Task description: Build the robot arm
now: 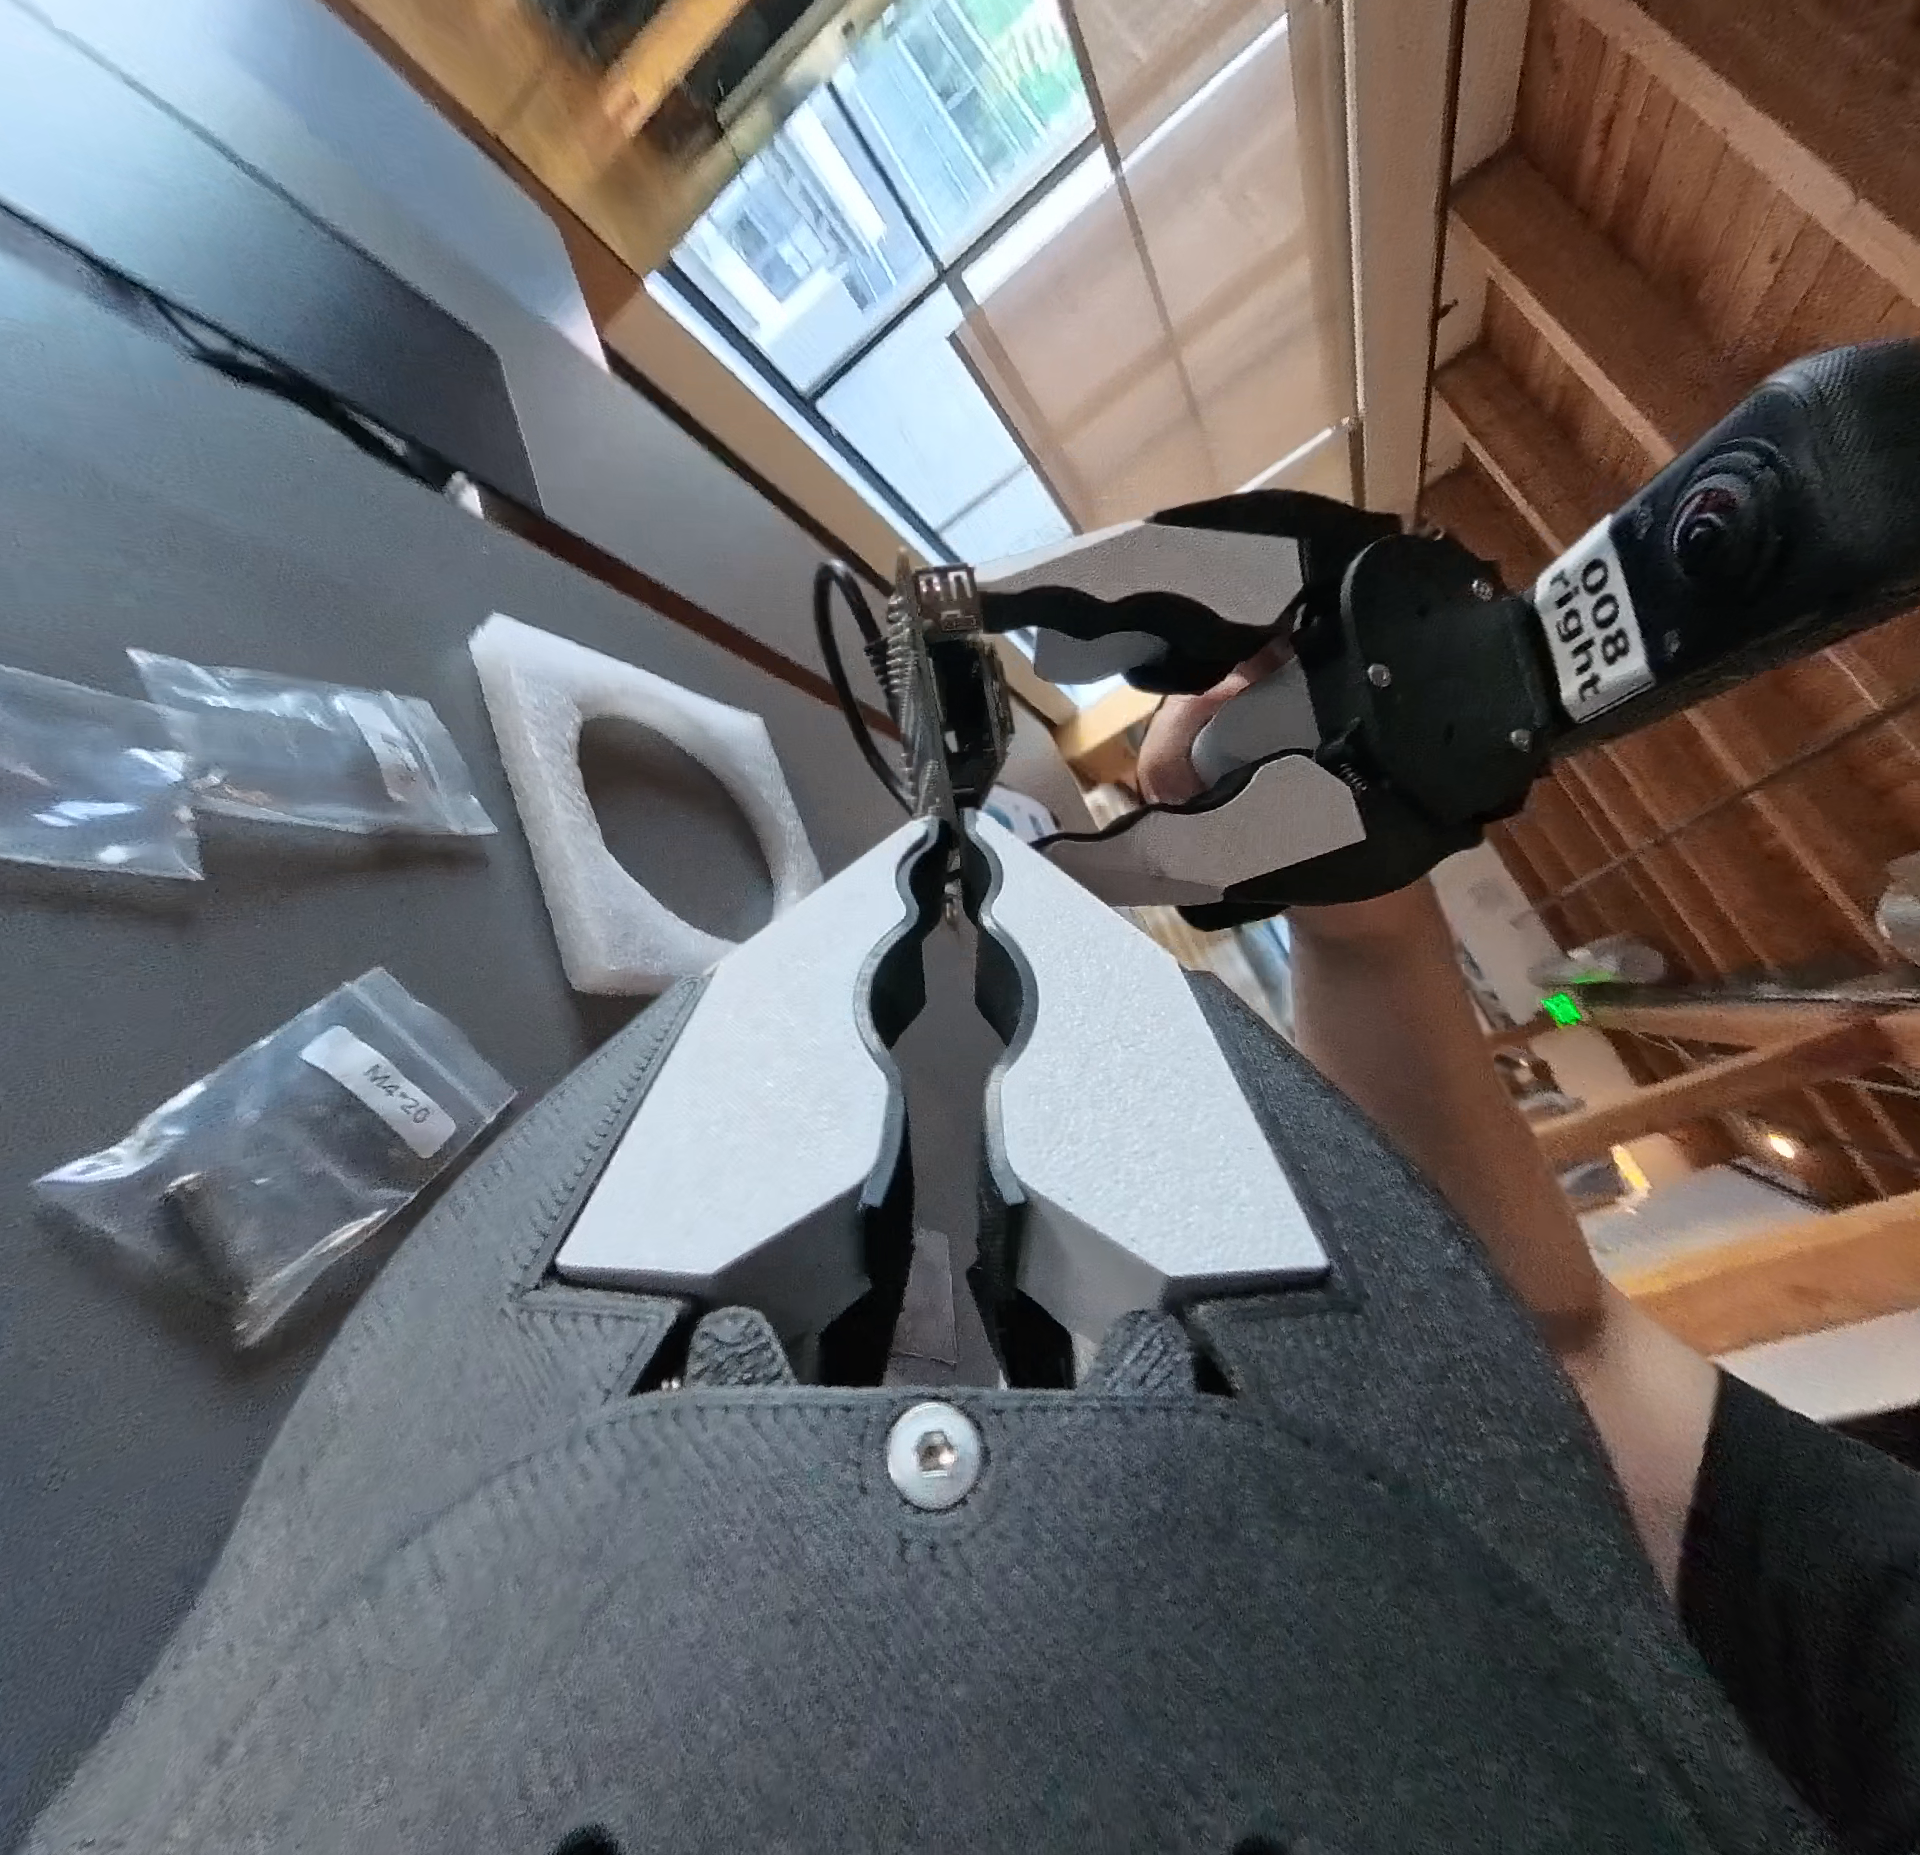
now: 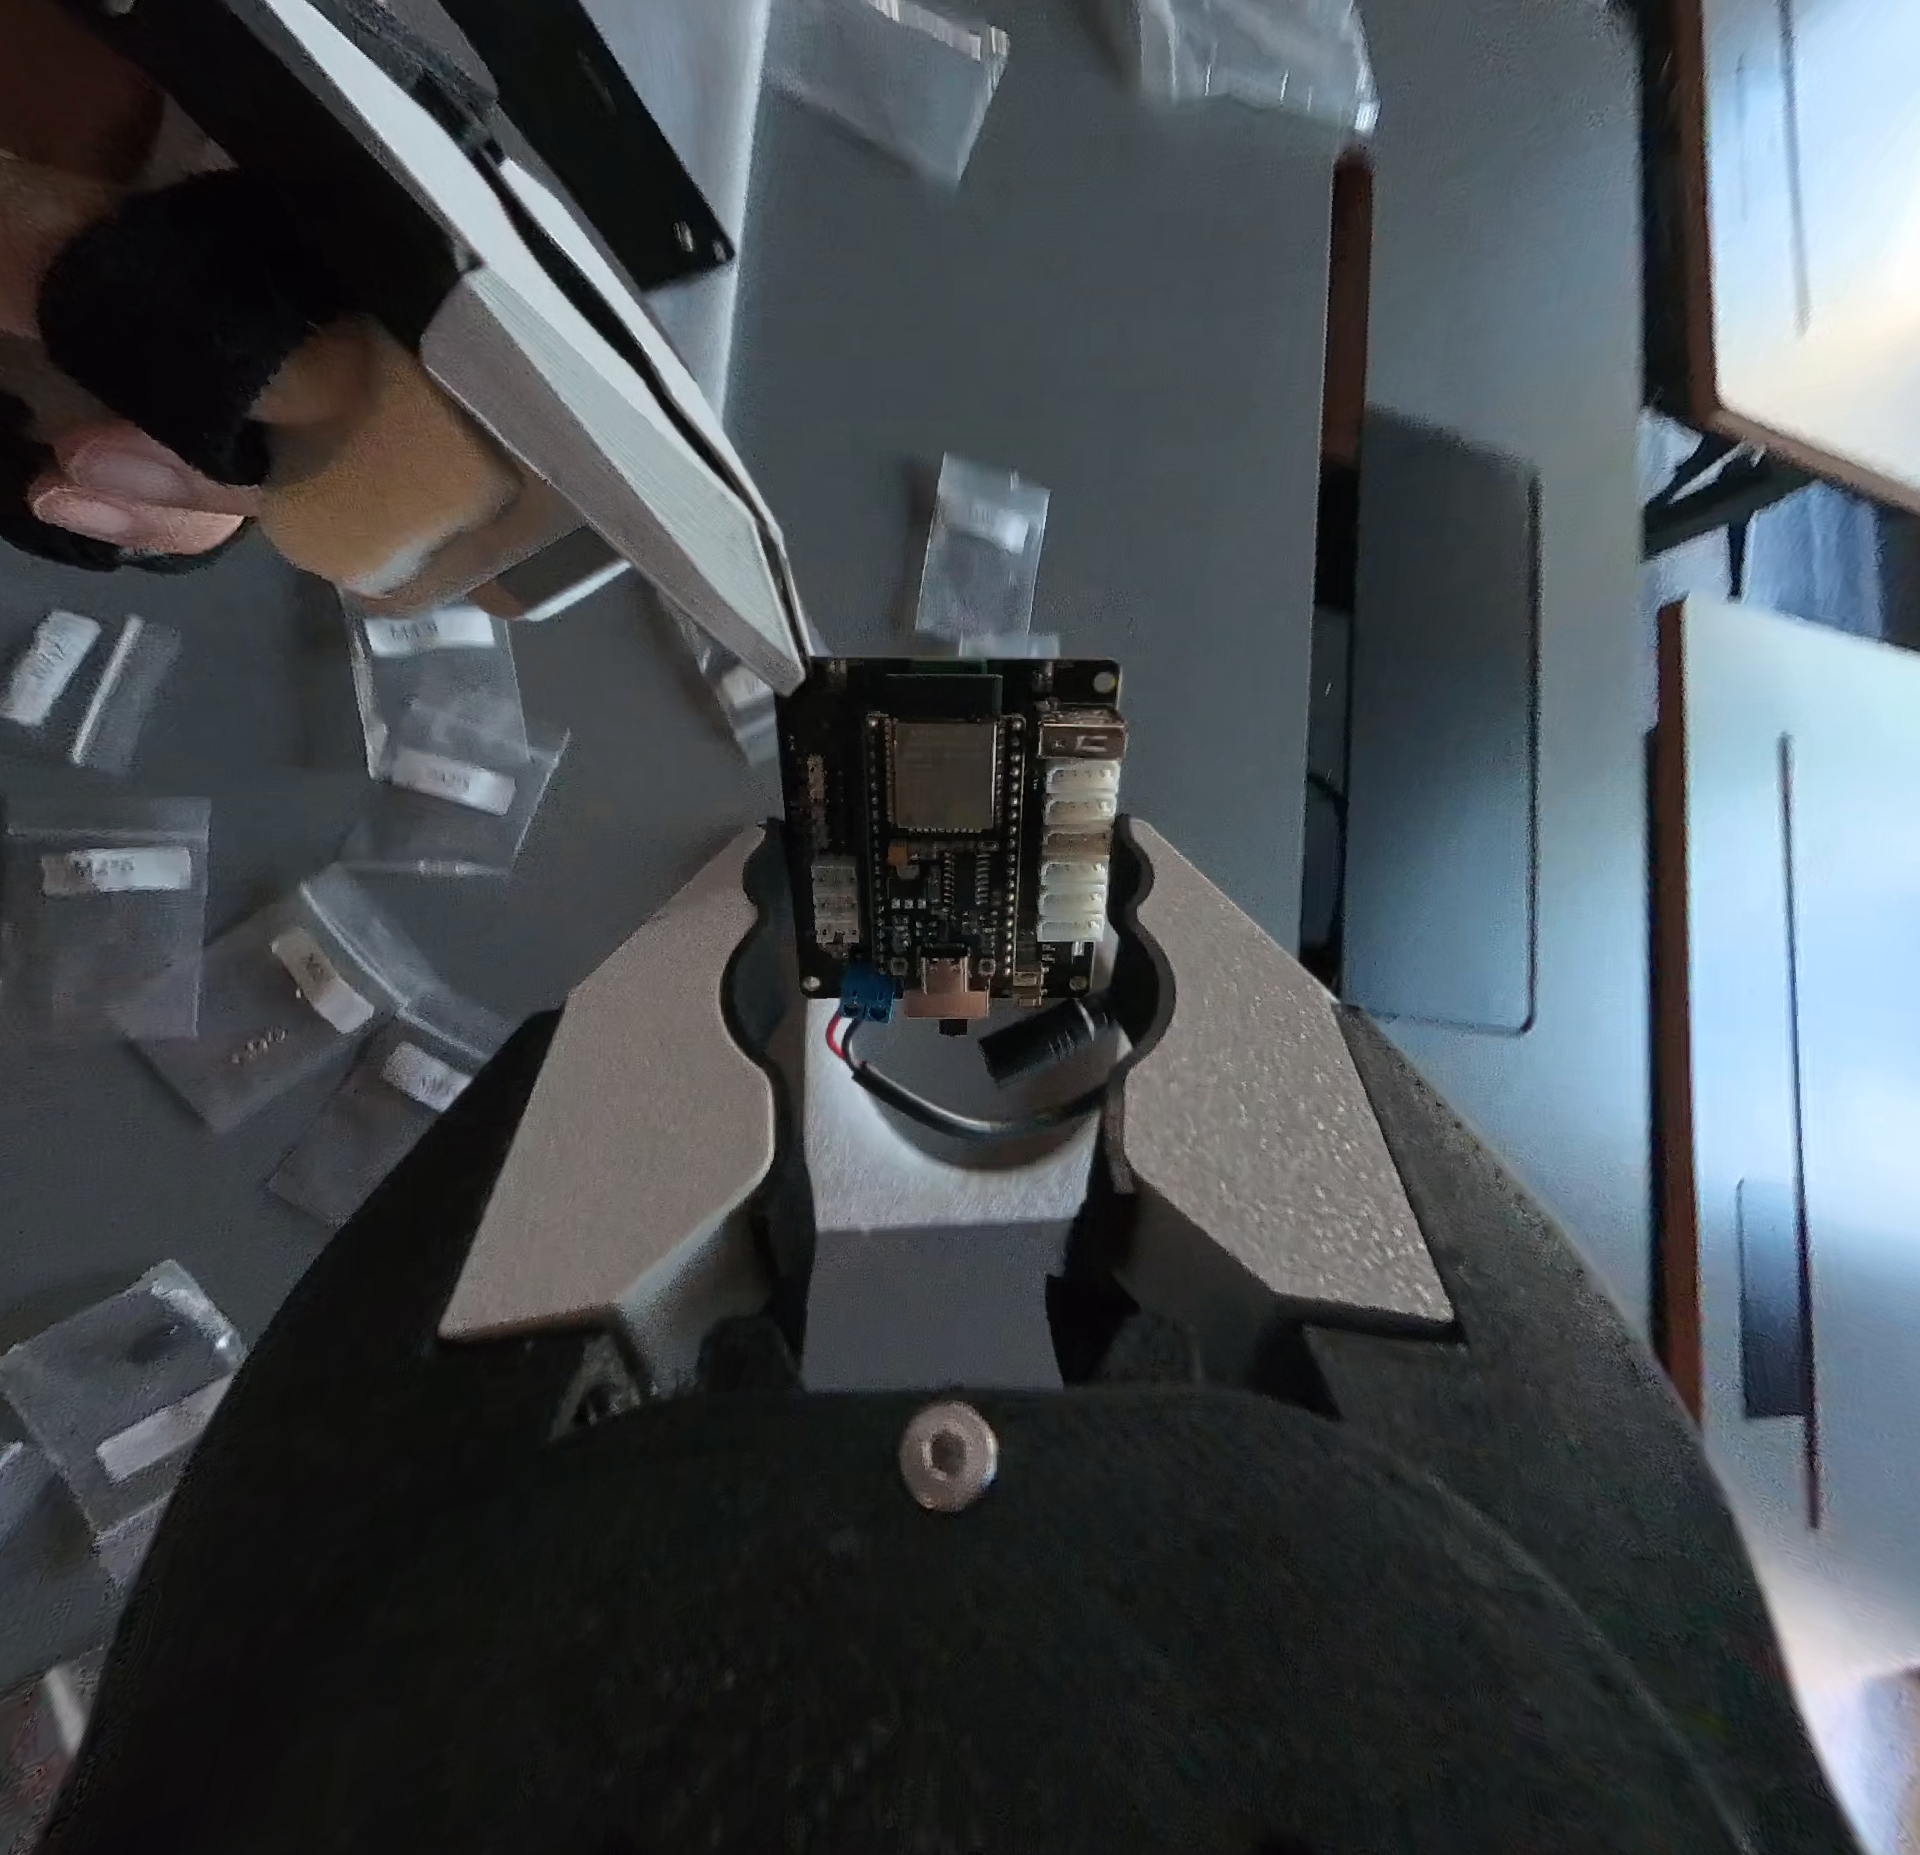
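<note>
Over a grey table (image 1: 208, 579) strewn with small plastic bags (image 1: 275, 1145), the left gripper (image 1: 961, 834) pinches a black circuit board (image 1: 945, 704) by its edge (frame centre); the right gripper (image 2: 940, 849), spread wide, brackets the board (image 2: 951, 829), contact unclear.

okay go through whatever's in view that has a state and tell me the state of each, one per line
left claw: shut on the circuit board's edge
right claw: open, fingers either side of the board
circuit board: held up off the table
black cable: hanging from the board in a loop
foam frame: flat on the table
plastic bags: sealed, lying flat
</note>
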